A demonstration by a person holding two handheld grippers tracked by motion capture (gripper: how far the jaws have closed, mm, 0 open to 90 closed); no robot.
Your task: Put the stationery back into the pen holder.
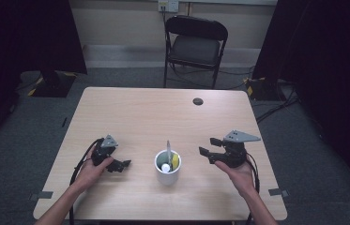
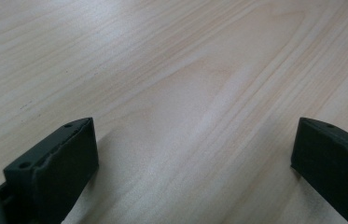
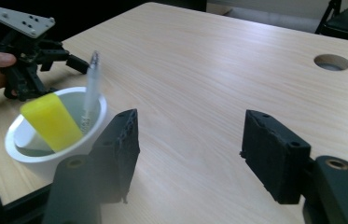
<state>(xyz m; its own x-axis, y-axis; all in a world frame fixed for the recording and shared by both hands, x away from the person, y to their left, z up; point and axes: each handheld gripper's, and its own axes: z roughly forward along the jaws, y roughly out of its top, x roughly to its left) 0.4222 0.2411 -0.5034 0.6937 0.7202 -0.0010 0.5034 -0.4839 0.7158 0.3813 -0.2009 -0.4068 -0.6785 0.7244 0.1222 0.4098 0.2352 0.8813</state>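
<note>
The white cup stood on the surface between the two grippers, holding a pen, a yellow piece and a white item. The right gripper, released and empty, sat just beside it; the left gripper also gaped with nothing between its jaws. A careless sideways reach could probably clip the rim and topple the cup, spilling its contents.

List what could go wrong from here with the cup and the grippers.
1. The right gripper, jaws open and empty, sits close beside the white cup; a sideways nudge might tip it.
2. The pen leans above the rim, so it could catch on a jaw.
3. The yellow object rests tilted and may slip when grabbed.
</note>
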